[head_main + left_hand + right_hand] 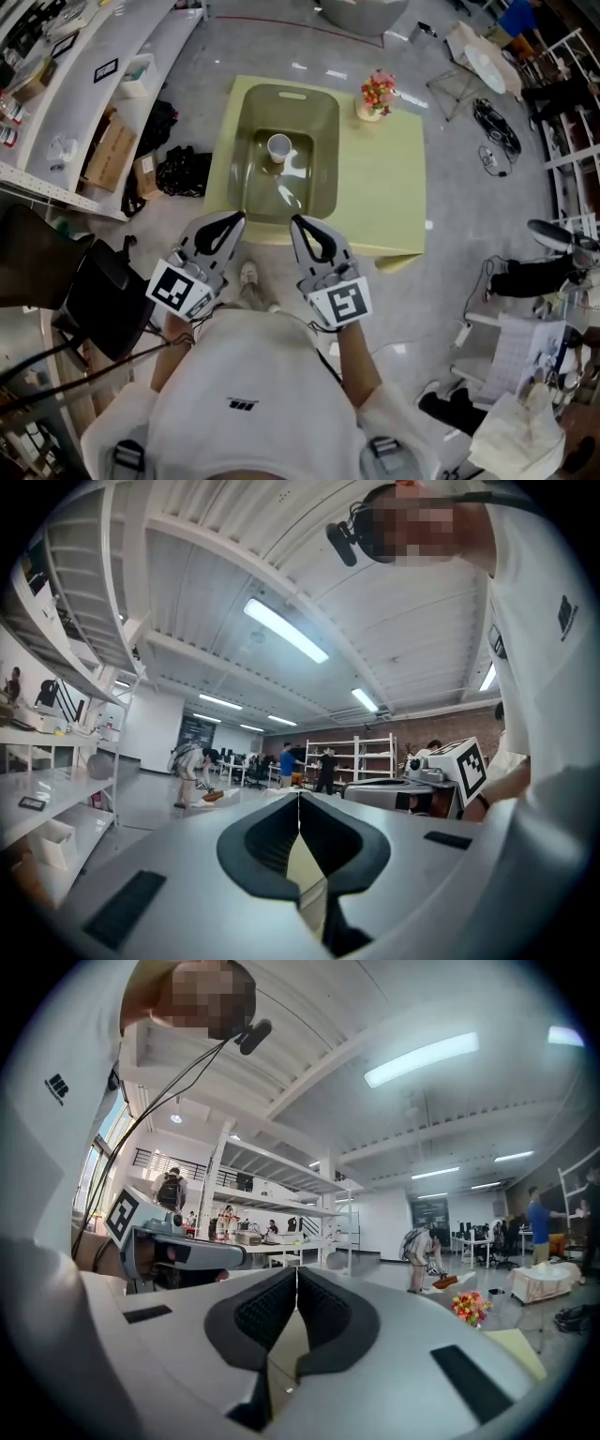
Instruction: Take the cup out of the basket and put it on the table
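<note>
grey polished floor [281, 47] surrounds a pale yellow square surface [380, 197], seen from above in the head view. on the left half of that surface stands a translucent olive-green basket [323, 112], a deep rounded tub with a handle slot in its far rim. the cup [278, 146], white and upright with its mouth open to the camera, sits on the bottom of the basket, toward the far end. a small pot of pink and red flowers [377, 94] stands on the far right corner of the surface, apart from the basket. white shelving [84, 84] runs along the left, with a cardboard box [111, 155] and a black bag [187, 171] on the floor beside it. the left tongs [237, 218] and right tongs [296, 223] are held side by side in front of a white shirt [244, 394], their tips showing against the near edge of the surface, at the basket's near rim and well apart from the cup. each carries a marker cube [183, 288] behind its jaws. the left gripper view shows its two dark pads pressed together along a thin line with nothing between them. the right gripper view shows the same, closed and empty. both views look out level across a workshop hall with people in the distance.
</note>
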A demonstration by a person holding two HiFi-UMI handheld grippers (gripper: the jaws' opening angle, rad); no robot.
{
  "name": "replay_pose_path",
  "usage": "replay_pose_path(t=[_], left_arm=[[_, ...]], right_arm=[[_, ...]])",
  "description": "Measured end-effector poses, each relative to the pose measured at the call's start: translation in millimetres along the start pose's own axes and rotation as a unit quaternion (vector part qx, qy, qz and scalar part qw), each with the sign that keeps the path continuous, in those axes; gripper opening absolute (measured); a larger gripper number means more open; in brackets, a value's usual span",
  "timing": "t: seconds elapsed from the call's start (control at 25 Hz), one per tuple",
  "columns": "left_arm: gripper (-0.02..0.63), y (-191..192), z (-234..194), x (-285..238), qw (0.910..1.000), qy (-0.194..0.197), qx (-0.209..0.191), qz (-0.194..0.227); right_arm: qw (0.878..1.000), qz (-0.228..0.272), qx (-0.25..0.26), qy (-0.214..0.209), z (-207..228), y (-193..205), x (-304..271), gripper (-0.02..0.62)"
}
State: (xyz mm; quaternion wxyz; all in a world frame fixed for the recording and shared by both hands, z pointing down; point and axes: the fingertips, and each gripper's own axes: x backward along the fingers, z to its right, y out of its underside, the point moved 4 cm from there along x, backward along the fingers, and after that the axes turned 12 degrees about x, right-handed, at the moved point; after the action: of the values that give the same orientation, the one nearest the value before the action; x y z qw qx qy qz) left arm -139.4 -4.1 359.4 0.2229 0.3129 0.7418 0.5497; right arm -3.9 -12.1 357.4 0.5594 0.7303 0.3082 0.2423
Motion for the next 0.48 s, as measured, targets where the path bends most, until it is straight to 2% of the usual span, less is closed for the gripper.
replay_pose_path(t=[0.24,0.48], left_arm=[[0.012,-9,-38,-14,0.9998,0.017,-0.004,-0.002],[0.012,-15,-59,-34,0.9997,0.023,-0.001,-0.007]], right_arm=[[1.0,-0.008,0.007,0.009,7,6,-39,0.009],[1.0,-0.017,0.008,0.017,24,10,-55,0.009]])
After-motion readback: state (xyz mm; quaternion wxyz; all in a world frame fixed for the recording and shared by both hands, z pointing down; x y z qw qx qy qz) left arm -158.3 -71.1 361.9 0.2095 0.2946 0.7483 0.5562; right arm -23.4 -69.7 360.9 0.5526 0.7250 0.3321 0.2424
